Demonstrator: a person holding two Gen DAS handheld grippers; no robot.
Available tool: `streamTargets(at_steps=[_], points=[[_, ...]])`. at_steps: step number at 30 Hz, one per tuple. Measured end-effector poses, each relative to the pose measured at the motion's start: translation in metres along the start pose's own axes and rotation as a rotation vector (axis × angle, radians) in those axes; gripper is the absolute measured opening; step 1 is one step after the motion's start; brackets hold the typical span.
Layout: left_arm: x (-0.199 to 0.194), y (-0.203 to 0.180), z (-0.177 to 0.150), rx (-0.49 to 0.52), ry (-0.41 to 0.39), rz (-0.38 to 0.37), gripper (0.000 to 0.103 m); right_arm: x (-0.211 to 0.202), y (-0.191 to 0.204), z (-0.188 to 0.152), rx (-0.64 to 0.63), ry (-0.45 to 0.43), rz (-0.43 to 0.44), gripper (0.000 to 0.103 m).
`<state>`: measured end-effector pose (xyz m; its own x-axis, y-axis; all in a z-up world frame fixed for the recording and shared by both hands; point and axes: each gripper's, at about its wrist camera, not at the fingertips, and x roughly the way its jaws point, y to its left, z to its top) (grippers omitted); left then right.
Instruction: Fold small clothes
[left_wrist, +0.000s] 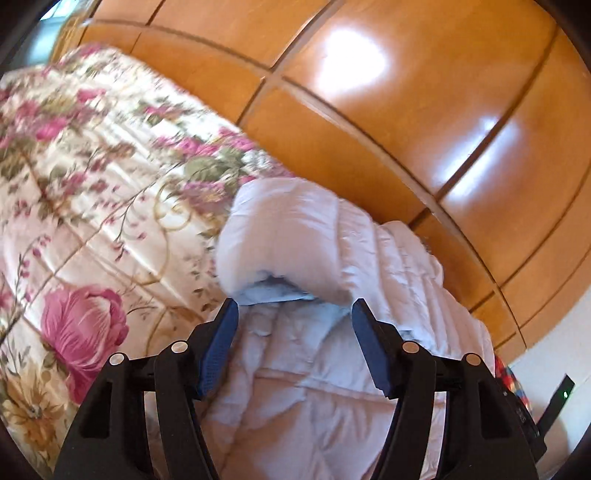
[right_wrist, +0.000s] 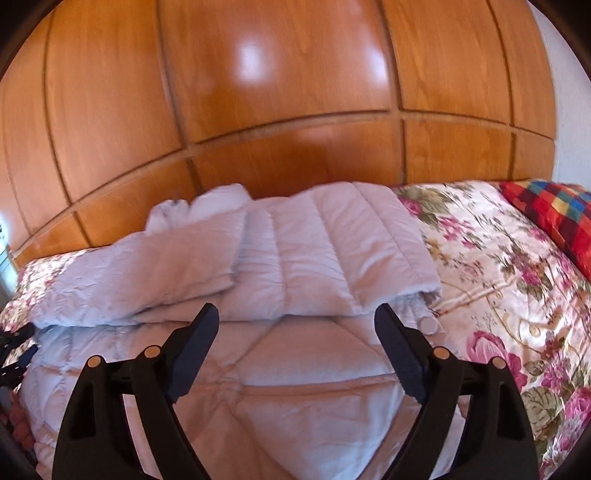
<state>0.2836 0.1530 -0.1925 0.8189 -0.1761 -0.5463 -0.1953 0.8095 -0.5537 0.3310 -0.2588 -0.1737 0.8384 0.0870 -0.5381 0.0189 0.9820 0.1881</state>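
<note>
Both your grippers, left (left_wrist: 293, 310) and right (right_wrist: 295, 314), are open and empty above the jacket (right_wrist: 295, 369), likely because both sleeves (right_wrist: 332, 251) already lie folded across it.

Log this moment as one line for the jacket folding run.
step: folding | item: white puffer jacket on floral bedspread | left gripper: open, empty | right gripper: open, empty, above jacket

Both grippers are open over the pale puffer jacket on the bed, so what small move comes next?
Probably lower the left gripper onto the rolled sleeve cuff of the pale quilted puffer jacket and close. That cuff sits just ahead of its open jaws, bulging up, while the right gripper holds nothing and the floral bedspread lies flat.
</note>
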Motion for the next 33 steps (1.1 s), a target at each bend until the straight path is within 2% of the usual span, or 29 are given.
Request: streamTargets(at_steps=[3, 5, 7, 9, 10, 11, 13, 15, 16, 17, 19, 22, 24, 26, 30, 31, 33], points=[[0.006, -0.007, -0.002, 0.025, 0.035, 0.054, 0.062, -0.002, 0.015, 0.014, -0.048, 0.016, 0.053, 0.074], [0.013, -0.02, 0.001, 0.062, 0.076, 0.097, 0.062, 0.004, 0.019, 0.027, 0.003, 0.048, 0.115, 0.075], [0.019, -0.023, 0.004, 0.088, 0.109, 0.124, 0.062, 0.025, 0.018, 0.042, 0.101, 0.139, 0.152, 0.074], [0.02, -0.026, 0.008, 0.124, 0.127, 0.154, 0.06, 0.047, 0.015, 0.052, 0.187, 0.193, 0.155, 0.062], [0.017, -0.024, 0.009, 0.128, 0.119, 0.178, 0.059, 0.054, 0.013, 0.054, 0.209, 0.209, 0.161, 0.06], [0.014, -0.019, 0.009, 0.121, 0.108, 0.194, 0.059, 0.065, 0.014, 0.057, 0.234, 0.238, 0.168, 0.059], [0.008, -0.008, 0.01, 0.078, 0.088, 0.214, 0.059, 0.082, 0.015, 0.055, 0.265, 0.287, 0.187, 0.05], [0.016, 0.001, 0.012, 0.032, 0.128, 0.217, 0.059, 0.088, 0.02, 0.056, 0.274, 0.292, 0.228, 0.019], [0.023, 0.0, 0.014, 0.031, 0.153, 0.229, 0.059, 0.09, 0.026, 0.057, 0.253, 0.298, 0.243, 0.014], [0.028, -0.003, 0.018, 0.041, 0.164, 0.24, 0.059, 0.09, 0.03, 0.059, 0.23, 0.291, 0.243, 0.005], [0.034, -0.014, 0.03, 0.088, 0.137, 0.253, 0.059, 0.08, 0.039, 0.067, 0.172, 0.241, 0.215, 0.005], [0.035, -0.022, 0.045, 0.137, 0.031, 0.331, 0.059, 0.059, 0.036, 0.082, 0.152, 0.13, 0.162, 0.004], [0.04, -0.016, 0.046, 0.126, 0.037, 0.317, 0.059, 0.053, 0.028, 0.087, 0.144, 0.086, 0.107, 0.003], [0.043, -0.011, 0.04, 0.121, 0.042, 0.317, 0.059, 0.059, 0.025, 0.086, 0.12, 0.101, 0.078, 0.003], [0.047, 0.006, 0.036, 0.049, 0.07, 0.32, 0.059, 0.089, 0.024, 0.058, 0.052, 0.204, -0.023, 0.0], [0.047, 0.009, 0.035, 0.033, 0.076, 0.323, 0.059, 0.096, 0.019, 0.047, 0.073, 0.23, -0.021, 0.0], [0.045, 0.011, 0.033, 0.025, 0.104, 0.322, 0.059, 0.096, 0.007, 0.036, 0.12, 0.22, 0.01, 0.0]])
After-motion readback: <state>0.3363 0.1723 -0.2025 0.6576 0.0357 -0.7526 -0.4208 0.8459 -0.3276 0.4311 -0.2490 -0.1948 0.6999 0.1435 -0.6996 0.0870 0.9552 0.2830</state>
